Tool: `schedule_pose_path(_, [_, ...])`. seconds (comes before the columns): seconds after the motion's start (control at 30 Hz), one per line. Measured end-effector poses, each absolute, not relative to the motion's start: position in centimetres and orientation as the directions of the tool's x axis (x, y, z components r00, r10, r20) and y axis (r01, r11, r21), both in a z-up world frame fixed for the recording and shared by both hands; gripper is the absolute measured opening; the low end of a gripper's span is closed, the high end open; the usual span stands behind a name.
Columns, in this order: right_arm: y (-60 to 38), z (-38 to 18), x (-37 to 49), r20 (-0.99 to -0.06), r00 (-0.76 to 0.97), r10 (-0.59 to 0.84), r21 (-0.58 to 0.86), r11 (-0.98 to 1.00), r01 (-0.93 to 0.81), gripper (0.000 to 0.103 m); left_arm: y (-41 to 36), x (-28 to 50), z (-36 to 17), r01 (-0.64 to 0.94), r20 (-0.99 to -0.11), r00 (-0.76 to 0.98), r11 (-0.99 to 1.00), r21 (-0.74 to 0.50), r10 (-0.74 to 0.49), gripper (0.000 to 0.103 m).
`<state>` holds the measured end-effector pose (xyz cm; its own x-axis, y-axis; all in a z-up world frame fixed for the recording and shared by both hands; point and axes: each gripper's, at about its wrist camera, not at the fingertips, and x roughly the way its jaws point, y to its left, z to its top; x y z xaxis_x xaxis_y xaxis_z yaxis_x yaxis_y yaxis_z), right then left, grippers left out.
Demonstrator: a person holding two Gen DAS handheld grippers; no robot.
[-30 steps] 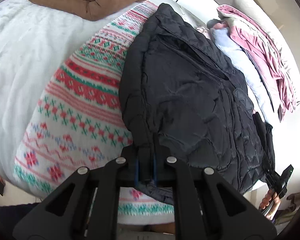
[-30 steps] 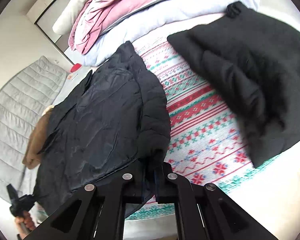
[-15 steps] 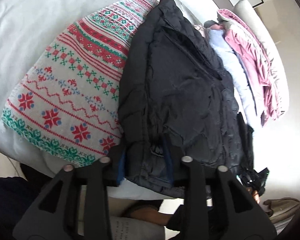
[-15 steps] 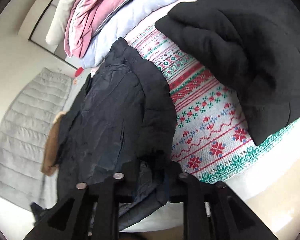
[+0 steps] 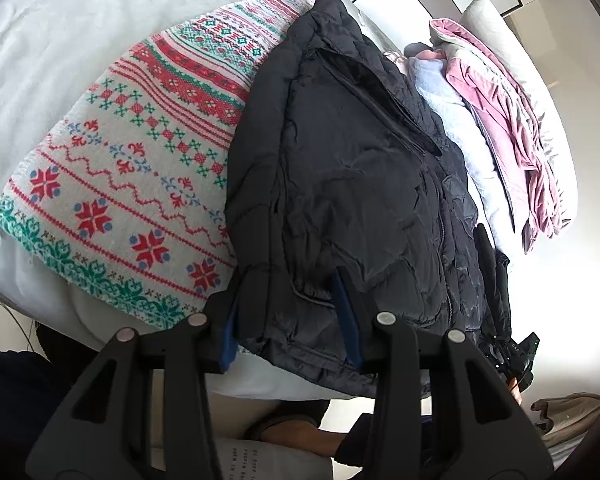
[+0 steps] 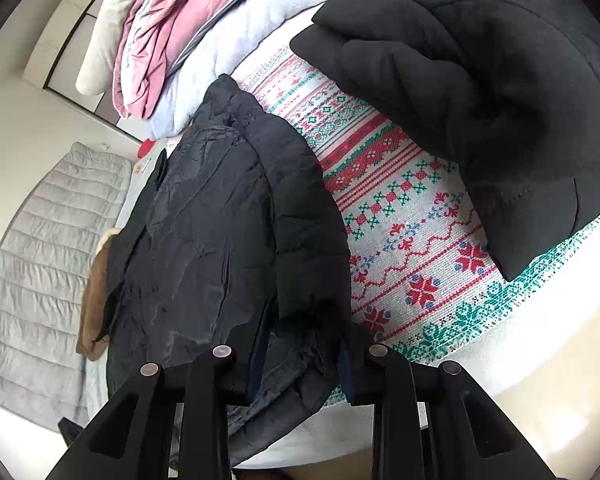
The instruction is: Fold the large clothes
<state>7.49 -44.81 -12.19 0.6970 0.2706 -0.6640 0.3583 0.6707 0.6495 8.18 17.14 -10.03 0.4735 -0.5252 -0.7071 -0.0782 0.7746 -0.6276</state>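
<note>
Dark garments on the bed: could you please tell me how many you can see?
2. The black puffer jacket lies lengthwise on the patterned blanket; a folded black fleece sits beside it. Others may be hidden.

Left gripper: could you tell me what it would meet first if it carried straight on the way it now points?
The left gripper would press straight into the dark puffer jacket, whose near hem already lies between its parted fingers. Depth is hard to judge, but nothing else seems to come first.
</note>
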Motion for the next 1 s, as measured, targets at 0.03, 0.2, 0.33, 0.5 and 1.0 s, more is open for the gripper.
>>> schedule_pose_path(0.03, [-44.9, -12.3, 7.5, -0.663, 0.697, 0.274, 0.652, 0.669, 0.357, 0.029, 17.2, 8.2, -10.1, -0.083, -0.704, 0.474, 0.769, -0.634, -0.529, 0.044])
schedule_pose_path(0.2, [-44.7, -12.6, 7.8, -0.678, 0.686, 0.265, 0.635, 0.68, 0.366, 0.011, 17.1, 8.0, -10.2, -0.075, -0.708, 0.476, 0.778, -0.624, -0.522, 0.042])
schedule_pose_path(0.33, [-44.7, -11.5, 7.1, -0.654, 0.718, 0.236, 0.632, 0.692, 0.348, 0.006, 16.6, 7.9, -9.7, -0.05, -0.72, 0.479, 0.803, -0.594, -0.502, 0.012])
schedule_pose_path(0.5, [-44.6, -10.1, 5.6, -0.594, 0.77, 0.232, 0.658, 0.69, 0.3, 0.004, 16.9, 7.2, -8.2, -0.023, -0.688, 0.515, 0.794, -0.608, -0.511, 0.008])
schedule_pose_path(1.0, [-42.1, -5.6, -3.3, -0.302, 0.897, 0.324, 0.815, 0.575, 0.066, 0.003, 18.0, 2.1, -1.1, 0.019, -0.627, 0.616, 0.804, -0.594, -0.477, 0.007])
